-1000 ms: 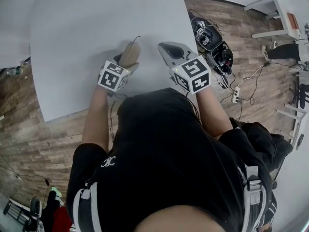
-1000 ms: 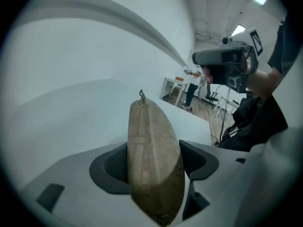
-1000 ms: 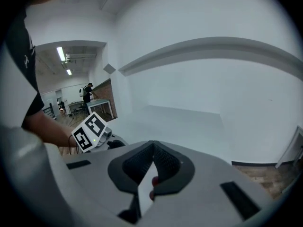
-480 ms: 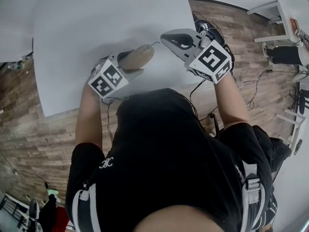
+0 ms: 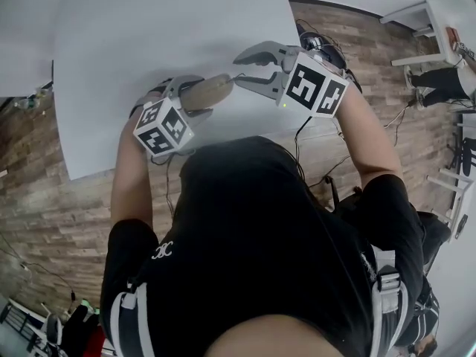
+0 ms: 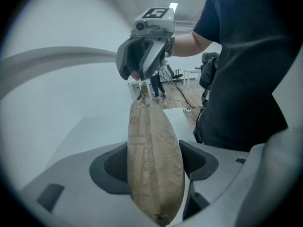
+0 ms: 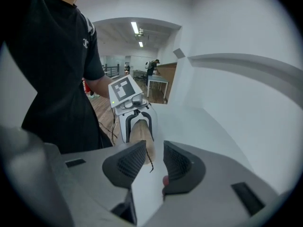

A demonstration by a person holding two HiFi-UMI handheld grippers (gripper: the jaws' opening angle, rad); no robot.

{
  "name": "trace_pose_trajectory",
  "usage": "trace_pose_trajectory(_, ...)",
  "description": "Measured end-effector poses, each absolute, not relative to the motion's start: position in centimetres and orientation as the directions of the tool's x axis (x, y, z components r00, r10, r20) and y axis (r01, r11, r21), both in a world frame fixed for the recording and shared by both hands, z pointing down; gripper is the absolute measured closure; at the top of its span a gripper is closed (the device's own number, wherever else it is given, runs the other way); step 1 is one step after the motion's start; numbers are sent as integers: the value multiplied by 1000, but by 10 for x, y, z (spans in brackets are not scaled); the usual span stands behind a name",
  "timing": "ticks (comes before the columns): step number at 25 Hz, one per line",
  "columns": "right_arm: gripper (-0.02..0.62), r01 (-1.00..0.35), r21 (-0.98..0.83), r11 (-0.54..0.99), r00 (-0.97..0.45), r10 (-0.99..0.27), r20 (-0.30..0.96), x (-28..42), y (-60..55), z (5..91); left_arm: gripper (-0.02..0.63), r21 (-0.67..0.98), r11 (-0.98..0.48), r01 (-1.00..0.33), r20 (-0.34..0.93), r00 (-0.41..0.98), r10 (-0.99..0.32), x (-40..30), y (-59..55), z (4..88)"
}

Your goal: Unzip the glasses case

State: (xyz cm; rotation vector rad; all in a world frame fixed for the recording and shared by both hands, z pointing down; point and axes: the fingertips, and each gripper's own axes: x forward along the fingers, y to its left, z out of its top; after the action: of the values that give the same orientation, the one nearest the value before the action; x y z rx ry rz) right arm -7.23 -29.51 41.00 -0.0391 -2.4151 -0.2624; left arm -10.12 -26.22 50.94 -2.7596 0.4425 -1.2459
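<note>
My left gripper (image 5: 195,95) is shut on a tan fabric glasses case (image 5: 210,90) and holds it above the white table (image 5: 149,28), its tip pointing right. In the left gripper view the case (image 6: 154,164) is squeezed between both pads, narrow edge up. My right gripper (image 5: 238,68) sits at the case's tip, and its jaws are opening. In the right gripper view a thin dark zipper cord (image 7: 149,161) hangs in the gap of my right gripper (image 7: 152,161), and neither pad presses on it. Behind the cord are the case (image 7: 141,132) and the left gripper (image 7: 135,122).
The table's right edge runs just beyond the right gripper, with wooden floor below. Dark equipment (image 5: 316,44) and cables (image 5: 387,125) lie on that floor. White furniture (image 5: 420,13) stands at the far right. The person's head and torso fill the lower head view.
Both grippers have risen and rolled. The case has come up off the table and swung from pointing away to pointing right. The right gripper's jaws, earlier together, now stand apart.
</note>
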Motion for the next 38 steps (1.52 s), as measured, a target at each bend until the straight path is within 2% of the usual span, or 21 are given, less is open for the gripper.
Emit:
trace_pose_trajectory(5, 494, 210, 179, 961, -696, 19, 717, -76, -278, 427, 293, -216, -956, -198, 707, 643, -293, -98, -256, 503)
trace_pose_trajectory(10, 495, 245, 161, 956, -687, 54, 725, -72, -273, 429, 293, -218, -959, -183, 695, 660, -284, -92, -255, 497)
trace_pose_trajectory(15, 522, 232, 116, 966, -711, 87, 698, -69, -269, 425, 293, -168, -963, -211, 657, 704, -269, -88, -253, 488)
trace_pose_trajectory(21, 551, 228, 162, 960, -744, 64, 665, -74, -270, 415, 293, -92, -966, -242, 617, 747, -247, -89, -251, 484)
trace_pose_trajectory(27, 555, 213, 184, 960, -759, 44, 650, -74, -270, 410, 293, -16, -968, -251, 557, 802, -217, -85, -249, 476)
trace_pose_trajectory(38, 572, 191, 192, 963, -753, 19, 657, -73, -271, 413, 293, 44, -971, -235, 543, 821, -175, -88, -239, 482)
